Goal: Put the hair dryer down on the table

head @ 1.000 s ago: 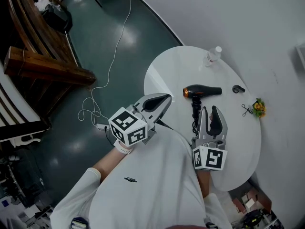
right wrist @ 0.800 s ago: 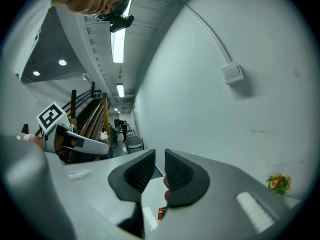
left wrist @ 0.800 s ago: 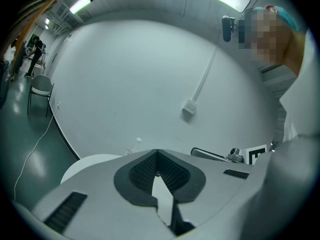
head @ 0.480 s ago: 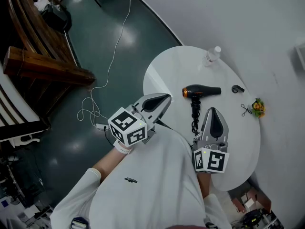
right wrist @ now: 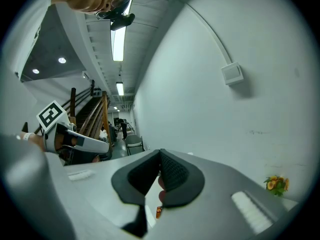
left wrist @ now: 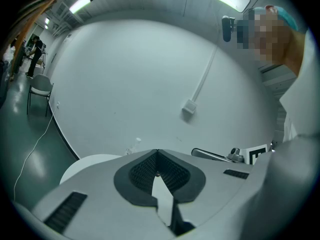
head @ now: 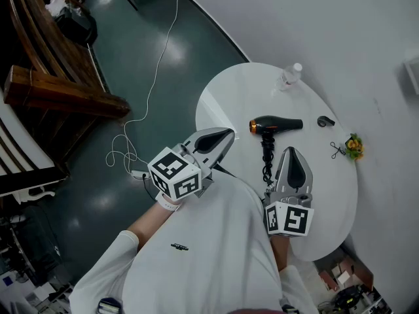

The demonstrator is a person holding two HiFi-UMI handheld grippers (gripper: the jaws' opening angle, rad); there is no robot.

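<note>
A black hair dryer [head: 275, 124] with an orange nozzle end lies on the round white table [head: 229, 97], its coiled black cord [head: 267, 159] trailing toward me. My right gripper [head: 292, 154] hovers just in front of the dryer, above the cord's end, jaws shut with nothing between them. In the right gripper view a sliver of the orange nozzle [right wrist: 158, 212] shows below the closed pads [right wrist: 175, 176]. My left gripper [head: 226, 135] is held off the table's left edge, jaws shut and empty. Its closed pads [left wrist: 142, 171] point toward the wall.
A clear water bottle [head: 290, 76] stands at the table's far edge. A small dark object [head: 326, 121], a black binder clip [head: 338, 151] and a small yellow flower ornament [head: 355, 147] lie to the right. A white cable [head: 154, 84] runs over the floor at left.
My right gripper's jaws, open a second ago in front of the dryer's cord, have closed with nothing in them. The hair dryer stays lying on the table. The left gripper has not moved.
</note>
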